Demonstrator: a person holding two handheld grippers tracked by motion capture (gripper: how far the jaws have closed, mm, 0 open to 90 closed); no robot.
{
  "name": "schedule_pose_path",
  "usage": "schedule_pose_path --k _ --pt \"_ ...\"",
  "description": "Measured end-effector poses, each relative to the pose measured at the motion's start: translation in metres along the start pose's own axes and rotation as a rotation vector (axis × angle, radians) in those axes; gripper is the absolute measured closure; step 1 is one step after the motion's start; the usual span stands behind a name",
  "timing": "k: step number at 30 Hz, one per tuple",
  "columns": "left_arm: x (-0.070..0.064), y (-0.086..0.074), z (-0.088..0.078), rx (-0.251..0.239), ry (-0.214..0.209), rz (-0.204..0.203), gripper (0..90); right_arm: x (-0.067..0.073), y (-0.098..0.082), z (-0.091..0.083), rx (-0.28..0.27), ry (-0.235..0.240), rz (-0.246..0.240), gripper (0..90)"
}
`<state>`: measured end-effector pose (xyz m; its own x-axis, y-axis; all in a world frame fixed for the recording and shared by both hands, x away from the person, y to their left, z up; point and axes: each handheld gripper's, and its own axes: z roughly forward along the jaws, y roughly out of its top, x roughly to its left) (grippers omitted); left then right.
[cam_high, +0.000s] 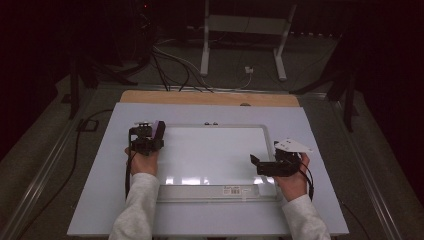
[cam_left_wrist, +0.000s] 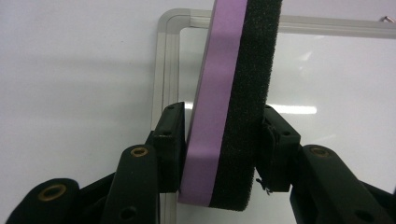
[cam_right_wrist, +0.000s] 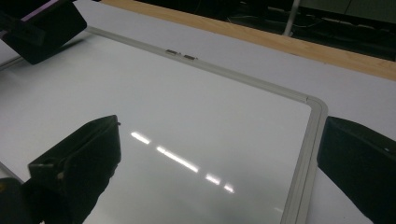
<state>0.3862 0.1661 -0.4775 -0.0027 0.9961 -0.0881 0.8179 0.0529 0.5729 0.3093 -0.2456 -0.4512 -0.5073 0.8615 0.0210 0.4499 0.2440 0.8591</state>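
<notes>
A big white table (cam_high: 100, 165) sits in front of me, and a whiteboard (cam_high: 215, 150) with a grey frame lies flat on it. My left gripper (cam_left_wrist: 219, 154) is clenched tight on an eraser (cam_left_wrist: 231, 107), purple on one side and black and fuzzy on the other, and holds it on its edge over the board's far left corner. My right gripper (cam_right_wrist: 219, 158) has its jaws wide apart with nothing in them, over the board's right side near the frame.

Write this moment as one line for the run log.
left gripper: shut on eraser | right gripper: open, empty | whiteboard: flat on table
</notes>
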Motion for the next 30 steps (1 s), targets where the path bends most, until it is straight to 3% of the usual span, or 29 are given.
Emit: schedule_pose_path --k 4,8,13,16,20,25,30 --pt "-0.001 -0.001 0.004 0.014 -0.010 0.003 51.6 0.000 0.000 0.000 0.000 0.000 0.000 0.1" --pt "-0.002 -0.002 0.002 -0.026 -0.049 0.004 42.6 -0.001 0.000 -0.001 -0.008 -0.002 0.003 0.1" --pt "-0.003 -0.004 -0.014 -0.169 -0.129 0.080 16.2 -0.003 -0.001 -0.006 -0.041 -0.001 0.008 0.0" --pt "0.002 -0.007 -0.030 -0.248 -0.216 0.126 2.3 -0.004 -0.001 -0.010 -0.061 0.010 0.005 0.1" --pt "0.012 -0.016 -0.054 -0.385 -0.289 0.186 0.5 -0.004 -0.003 -0.015 -0.090 0.018 -0.008 0.0" --pt "0.026 -0.032 -0.078 -0.511 -0.385 0.278 0.5 -0.008 -0.008 -0.025 -0.134 0.030 -0.024 0.1" --pt "0.039 -0.056 -0.095 -0.618 -0.392 0.354 0.5 -0.016 -0.020 -0.038 -0.177 0.029 -0.024 0.1"
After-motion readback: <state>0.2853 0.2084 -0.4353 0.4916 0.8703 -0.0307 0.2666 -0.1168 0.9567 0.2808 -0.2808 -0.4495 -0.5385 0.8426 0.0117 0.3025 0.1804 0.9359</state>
